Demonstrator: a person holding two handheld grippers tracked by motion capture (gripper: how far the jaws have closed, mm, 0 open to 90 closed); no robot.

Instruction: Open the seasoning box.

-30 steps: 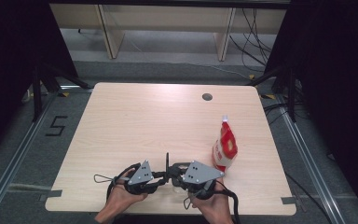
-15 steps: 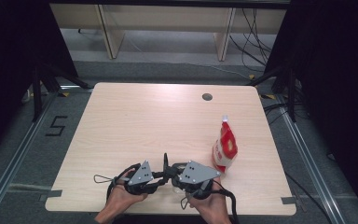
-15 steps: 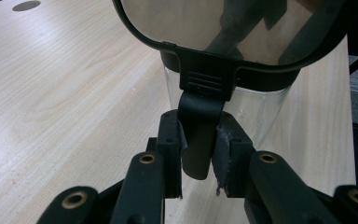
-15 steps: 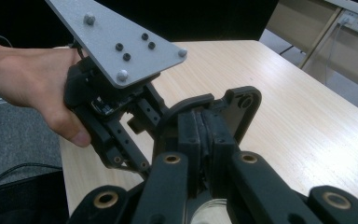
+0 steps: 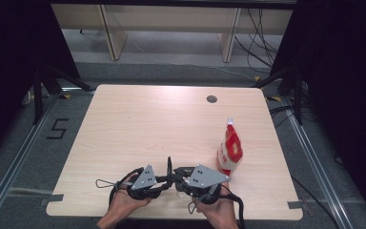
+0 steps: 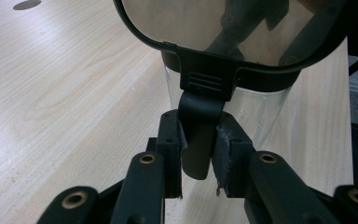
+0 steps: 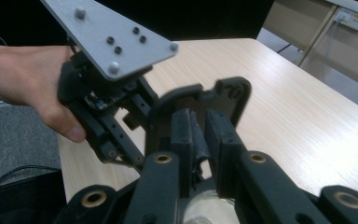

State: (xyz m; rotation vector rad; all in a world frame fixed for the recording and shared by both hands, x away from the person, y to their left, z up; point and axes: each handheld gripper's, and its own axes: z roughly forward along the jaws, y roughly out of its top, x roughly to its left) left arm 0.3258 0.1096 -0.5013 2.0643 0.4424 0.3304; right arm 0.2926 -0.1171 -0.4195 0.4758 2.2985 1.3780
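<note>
So the thing being worked on is a clear container (image 6: 270,107) with a black-rimmed see-through lid (image 6: 214,28). It sits pinched between the two grippers at the near edge of the surface (image 5: 147,124), left of the red-and-white bag (image 5: 229,151) and nearer the person than the bag is.

Honestly, not much of it is easy to read. From the high view it's just a dark clump between the gripper noses. In the left gripper view the lid is cut off at the top of the picture and you only get a slice of the clear wall under it.

What does show: a black tab (image 6: 200,109) hangs down from the lid's rim, and the left gripper (image 6: 199,140) has its jaws clamped narrow on that tab, one pad on each side.

In the right gripper view, the right gripper (image 7: 198,123) has a thin black part of the rim frame (image 7: 233,88) between its jaws. Those jaws have just been opening a bit. There looks to be a sliver of gap on one side, so I'd say they're loose around it, though it's dark in there.

Behind the frame is the left gripper's grey plate (image 7: 107,37), with the left hand (image 7: 28,84) wrapped round the body.

The bag stands upright, near the right gripper (image 5: 178,177) but apart from it. Past the bag, farther from the person, there's a small round hole (image 5: 212,99) in the surface.
</note>
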